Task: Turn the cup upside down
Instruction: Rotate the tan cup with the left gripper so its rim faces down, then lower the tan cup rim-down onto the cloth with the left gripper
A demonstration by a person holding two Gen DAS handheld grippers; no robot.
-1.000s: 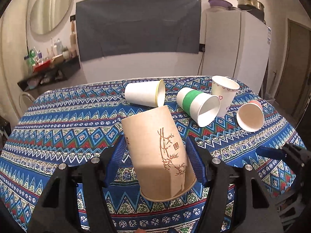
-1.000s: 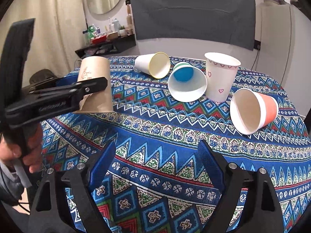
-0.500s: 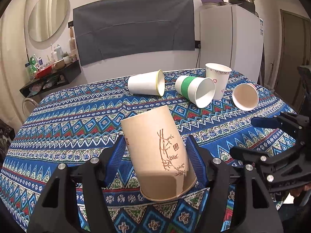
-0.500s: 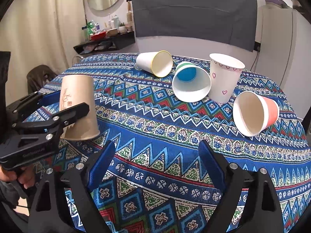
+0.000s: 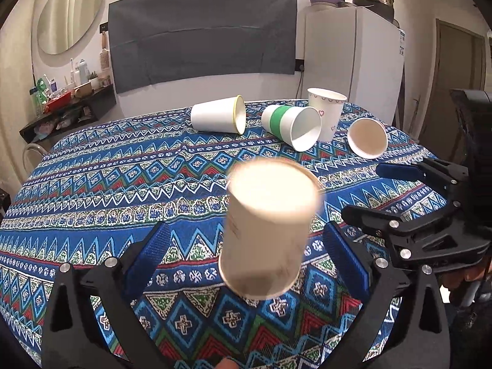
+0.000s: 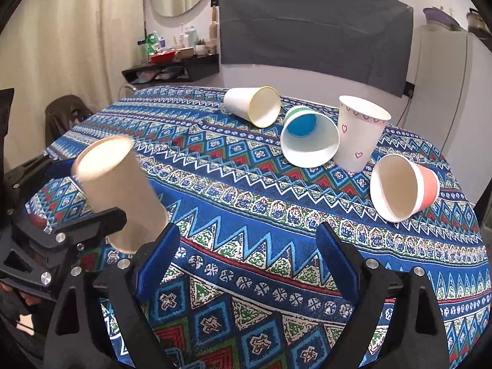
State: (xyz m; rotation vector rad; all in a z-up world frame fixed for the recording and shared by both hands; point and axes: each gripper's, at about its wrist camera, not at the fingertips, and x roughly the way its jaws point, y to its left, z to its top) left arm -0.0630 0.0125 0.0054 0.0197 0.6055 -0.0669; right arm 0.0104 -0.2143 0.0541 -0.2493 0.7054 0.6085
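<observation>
Released since half a second ago, the tan cup (image 5: 267, 230) no longer sits clamped between our left gripper (image 5: 246, 258) pads; those fingers now stand spread, with clear gaps on both sides of the cup. It is blurred in both views, so we judge it is still settling. It stands mouth-down on the patterned tablecloth (image 5: 123, 169), base up, tilted a little, its long axis close to upright.

From the cup, our left gripper is the nearer one: the cup lies straight ahead between its open fingers, untouched. Our right gripper (image 6: 246, 258) is beside the cup, to its right, fingers also wide apart and holding nothing; in its view the cup (image 6: 120, 190) is off to the left, outside the jaws.

Beyond the cup, toward the far table edge, lie the yellow-rimmed cup (image 5: 220, 119) and green-banded cup (image 5: 290, 126) on their sides, the heart-print cup (image 5: 327, 113) upright, and the pink cup (image 6: 406, 187) tipped over.

We judge this flip nearly done; what matters next is backing the left fingers straight away without grazing the wobbling wall.
</observation>
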